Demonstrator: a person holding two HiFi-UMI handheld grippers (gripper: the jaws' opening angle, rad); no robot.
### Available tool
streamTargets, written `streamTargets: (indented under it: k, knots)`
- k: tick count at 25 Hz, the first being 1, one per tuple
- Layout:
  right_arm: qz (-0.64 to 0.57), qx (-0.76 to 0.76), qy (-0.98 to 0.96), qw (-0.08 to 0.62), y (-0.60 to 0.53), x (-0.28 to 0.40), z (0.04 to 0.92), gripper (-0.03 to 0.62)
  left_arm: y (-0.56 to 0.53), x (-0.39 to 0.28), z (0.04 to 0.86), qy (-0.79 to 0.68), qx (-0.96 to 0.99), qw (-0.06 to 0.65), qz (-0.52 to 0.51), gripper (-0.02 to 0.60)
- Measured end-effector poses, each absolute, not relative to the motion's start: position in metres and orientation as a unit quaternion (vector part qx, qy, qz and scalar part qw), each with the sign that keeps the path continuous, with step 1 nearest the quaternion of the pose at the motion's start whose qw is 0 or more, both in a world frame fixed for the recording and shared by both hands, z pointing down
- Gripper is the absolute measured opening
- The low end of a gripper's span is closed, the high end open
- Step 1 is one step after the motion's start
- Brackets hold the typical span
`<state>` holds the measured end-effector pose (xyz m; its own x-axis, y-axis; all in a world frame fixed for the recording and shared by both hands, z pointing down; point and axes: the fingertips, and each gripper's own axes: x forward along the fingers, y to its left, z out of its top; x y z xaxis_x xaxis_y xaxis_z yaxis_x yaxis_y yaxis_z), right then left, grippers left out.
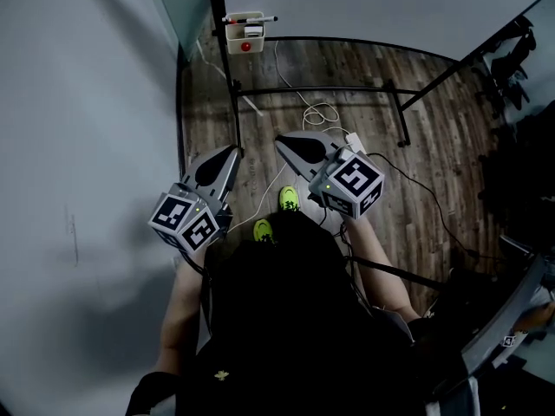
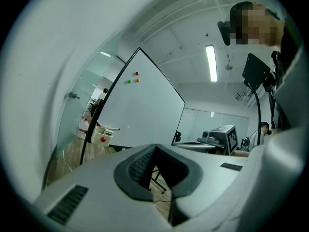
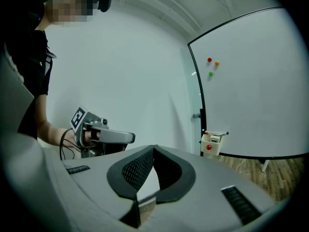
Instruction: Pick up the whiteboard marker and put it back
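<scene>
1. The grey right gripper (image 3: 154,148) had its jaws pressed tip to tip with nothing between them. The grey left gripper (image 2: 154,146) was the same: closed and empty.
2. Well ahead of both pairs of jaws, the slim pale whiteboard marker (image 1: 250,18) lay flat across the top of a small cream box-shaped holder (image 1: 244,33). The holder sat on the edge of the large black-framed whiteboard (image 3: 256,81). That would suit a marker waiting to be lifted as well as one already returned.
3. The marker seemed to rest only on the holder's rim. Jaws arriving closed or off its line could nudge the round body, and it would likely roll off onto the wooden floor (image 1: 347,68).
4. The holder looked merely hung on the board. A push from the jaws might shift it or rock the whiteboard on its stand.
5. Loose white cables (image 1: 319,111) lay on the floor between the jaws and the stand. They could catch a foot on the way in.
6. The marker was tiny in both gripper views. Whether it sat in a notch or lay loose could not be told, nor how the holder was fastened or what it held. The person's dark clothing hid the floor beneath the jaws.
</scene>
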<state>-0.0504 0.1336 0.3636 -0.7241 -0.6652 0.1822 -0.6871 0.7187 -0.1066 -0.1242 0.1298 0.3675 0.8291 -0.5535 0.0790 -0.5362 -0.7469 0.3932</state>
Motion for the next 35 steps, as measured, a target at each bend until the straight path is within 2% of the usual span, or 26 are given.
streamTargets:
  k: [18, 35]
  knots:
    - [0.053, 0.348, -0.934, 0.066, 0.149, -0.044, 0.349, -0.006, 0.147, -0.086, 0.363, -0.287, 0.938, 0.193, -0.024, 0.032]
    - [0.053, 0.345, -0.935, 0.066, 0.145, -0.055, 0.349, -0.006, 0.143, -0.091, 0.366, -0.282, 0.939, 0.196, -0.019, 0.032]
